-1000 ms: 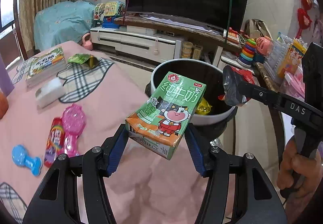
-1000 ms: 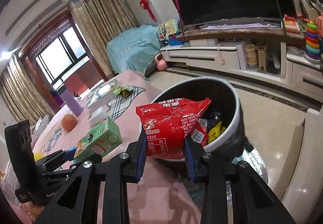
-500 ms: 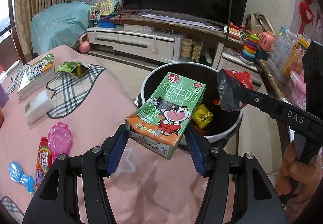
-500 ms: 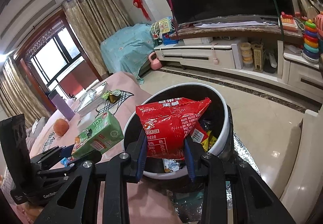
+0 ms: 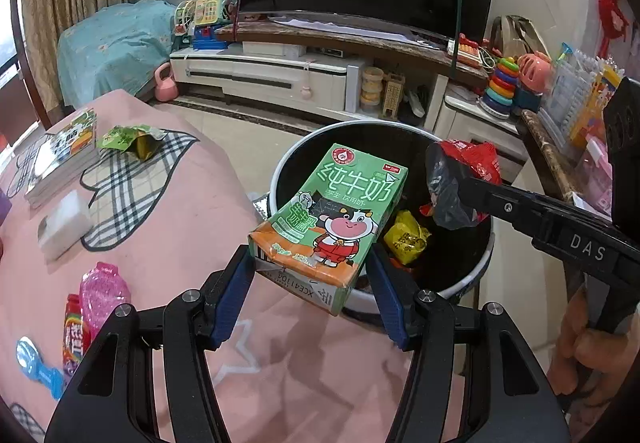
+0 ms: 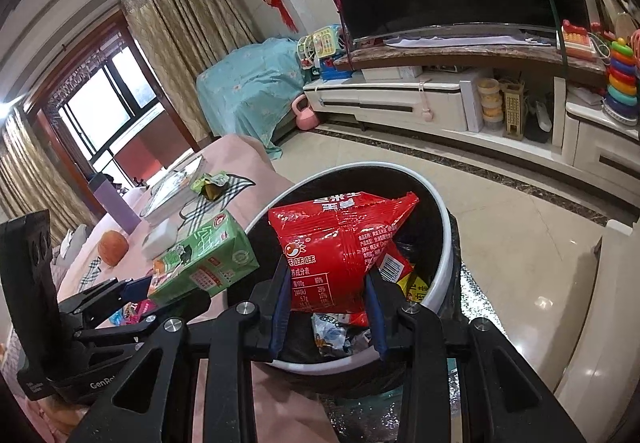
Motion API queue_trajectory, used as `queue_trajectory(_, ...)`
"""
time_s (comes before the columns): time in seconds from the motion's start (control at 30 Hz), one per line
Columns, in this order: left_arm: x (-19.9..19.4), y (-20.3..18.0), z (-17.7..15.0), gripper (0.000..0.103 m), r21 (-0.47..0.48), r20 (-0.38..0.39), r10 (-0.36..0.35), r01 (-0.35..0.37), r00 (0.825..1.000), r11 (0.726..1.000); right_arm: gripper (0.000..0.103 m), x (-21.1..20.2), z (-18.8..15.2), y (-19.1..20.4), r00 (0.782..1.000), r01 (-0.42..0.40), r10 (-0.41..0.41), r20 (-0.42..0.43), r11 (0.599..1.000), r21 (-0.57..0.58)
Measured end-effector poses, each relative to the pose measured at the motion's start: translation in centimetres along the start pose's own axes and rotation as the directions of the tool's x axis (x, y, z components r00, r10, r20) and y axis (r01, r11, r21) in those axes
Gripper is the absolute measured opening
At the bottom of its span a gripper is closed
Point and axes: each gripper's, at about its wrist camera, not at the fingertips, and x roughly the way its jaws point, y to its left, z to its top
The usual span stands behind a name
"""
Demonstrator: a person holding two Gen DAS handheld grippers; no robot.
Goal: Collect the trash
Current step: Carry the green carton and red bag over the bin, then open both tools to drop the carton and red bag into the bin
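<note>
Looking along the left gripper (image 5: 312, 275), the green rectangular milk carton with a cartoon cow (image 5: 332, 219) is seen pinched between its 2 blue pads, and compared with a second ago the round black bin with a white rim (image 5: 280, 179) has been brought much nearer, so that the carton's far end is now carried over the rim while its near end is kept above the pink tablecloth (image 5: 168, 227). A yellow wrapper (image 5: 406, 237) is already seen inside the bin, and an opened green packet (image 5: 128, 137) is left on the cloth beside a stack of books (image 5: 60, 159). From the right wrist view, the right gripper (image 6: 328, 307) is seen clamped on the crinkled red snack bag (image 6: 340, 239), which has been advanced from the bin's near edge to a spot directly over the open mouth, above other wrappers. Both pieces are judged almost ready for release; the carton may need a little more forward travel so that it is not dropped on the rim.
</note>
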Motion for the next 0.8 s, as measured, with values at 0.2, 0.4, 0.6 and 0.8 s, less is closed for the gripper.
queue_trajectory(0.2, 0.8, -0.1, 0.3, 0.058, -0.016, -0.019, -0.01, 0.01, 1.0, 1.0, 0.035, 0.4, 0.3, -0.5, 1.0, 0.002, -0.002, -0.018, 1.0, 0.007)
queue_trajectory(0.4, 0.9, 0.3, 0.3, 0.062, -0.036, -0.036, -0.027, 0.026, 0.999, 0.999, 0.044, 0.8, 0.5, -0.5, 1.0, 0.005, -0.005, -0.03, 1.0, 0.002)
queue_trajectory(0.6, -0.2, 1.6, -1.2, 0.071, -0.084, -0.033, -0.026, 0.023, 0.999, 0.996, 0.063, 0.6, 0.5, -0.5, 1.0, -0.002, 0.002, -0.025, 1.0, 0.012)
queue_trajectory(0.8, -2.0, 3.1, -3.1, 0.074, -0.129, -0.016, -0.01, 0.007, 1.0, 0.992, 0.084, -0.1, -0.1, 0.2, 1.0, -0.024, 0.024, -0.008, 1.0, 0.017)
